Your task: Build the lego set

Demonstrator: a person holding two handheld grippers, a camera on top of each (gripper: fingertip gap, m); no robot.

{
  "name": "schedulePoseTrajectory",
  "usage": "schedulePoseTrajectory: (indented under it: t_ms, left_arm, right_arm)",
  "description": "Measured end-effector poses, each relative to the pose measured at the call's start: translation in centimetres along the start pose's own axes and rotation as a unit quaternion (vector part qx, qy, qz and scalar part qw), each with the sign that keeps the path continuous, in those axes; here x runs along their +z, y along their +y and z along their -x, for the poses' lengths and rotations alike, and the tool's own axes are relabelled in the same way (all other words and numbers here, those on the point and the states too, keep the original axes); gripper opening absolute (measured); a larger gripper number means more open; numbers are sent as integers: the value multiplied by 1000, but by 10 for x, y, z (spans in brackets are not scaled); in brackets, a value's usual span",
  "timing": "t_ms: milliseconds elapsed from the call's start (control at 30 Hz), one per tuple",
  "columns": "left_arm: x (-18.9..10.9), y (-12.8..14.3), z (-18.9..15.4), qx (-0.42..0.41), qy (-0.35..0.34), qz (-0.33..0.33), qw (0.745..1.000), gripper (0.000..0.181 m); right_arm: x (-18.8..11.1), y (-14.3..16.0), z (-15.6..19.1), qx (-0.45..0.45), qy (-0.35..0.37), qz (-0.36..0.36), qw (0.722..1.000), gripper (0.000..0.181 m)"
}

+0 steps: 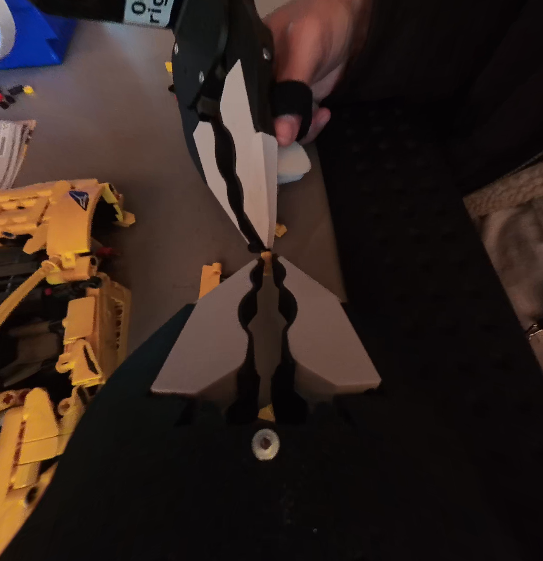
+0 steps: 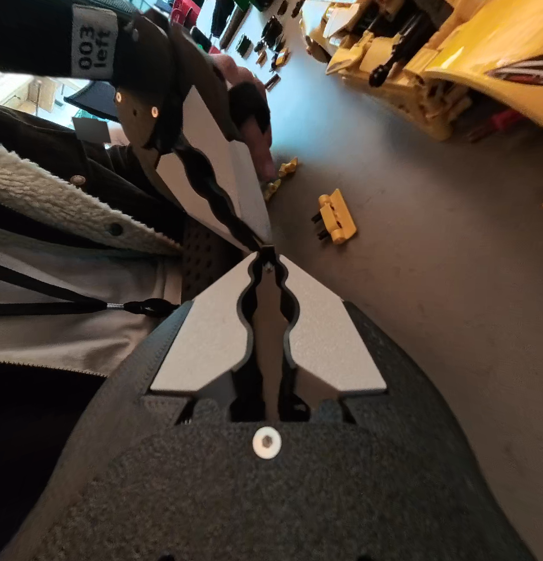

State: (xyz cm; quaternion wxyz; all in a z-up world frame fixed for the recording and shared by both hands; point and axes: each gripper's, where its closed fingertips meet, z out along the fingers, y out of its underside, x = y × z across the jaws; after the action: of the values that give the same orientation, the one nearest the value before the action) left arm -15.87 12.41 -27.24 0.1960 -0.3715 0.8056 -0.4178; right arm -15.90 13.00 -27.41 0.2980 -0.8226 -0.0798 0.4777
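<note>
Lego peg [image 1: 266, 263], small, yellow, pinched by left tongs [image 1: 266, 258]; right tongs [image 2: 268, 258] grip its black end.

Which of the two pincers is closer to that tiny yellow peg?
Left. The left gripper pinches the yellow peg between its tips; the right gripper meets it tip to tip from opposite, gripping a small dark piece.

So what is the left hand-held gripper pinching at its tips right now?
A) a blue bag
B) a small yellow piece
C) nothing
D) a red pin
B: the left hand-held gripper is closed on a small yellow piece, with the right hand-held gripper meeting it tip to tip.
</note>
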Motion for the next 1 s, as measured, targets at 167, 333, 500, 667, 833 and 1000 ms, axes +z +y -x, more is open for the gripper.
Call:
schedulePoseTrajectory:
  t_ms: [167, 333, 500, 667, 833, 1000]
  left_arm:
    - [-2, 8, 4, -107, 41, 8, 993, 0]
    - [-4, 10, 5, -141, 61, 6, 988, 0]
    - [-9, 6, 14, -86, 9, -4, 996, 0]
    - [1, 18, 9, -59, -4, 38, 998, 20]
    - [2, 21, 14, -56, -28, 50, 997, 23]
    - [4, 15, 14, -59, -32, 35, 997, 23]
  right_arm:
    - [-4, -10, -3, -126, 79, -34, 988, 45]
    - [3, -10, -1, -410, 202, -2, 890, 49]
    - [-19, -14, -20, -416, 268, 21, 869, 29]
    - [-11, -9, -32, -368, 220, 66, 901, 30]
    - [3, -3, -38, -336, 195, 101, 916, 18]
    - [1, -8, -25, -371, 222, 64, 899, 15]
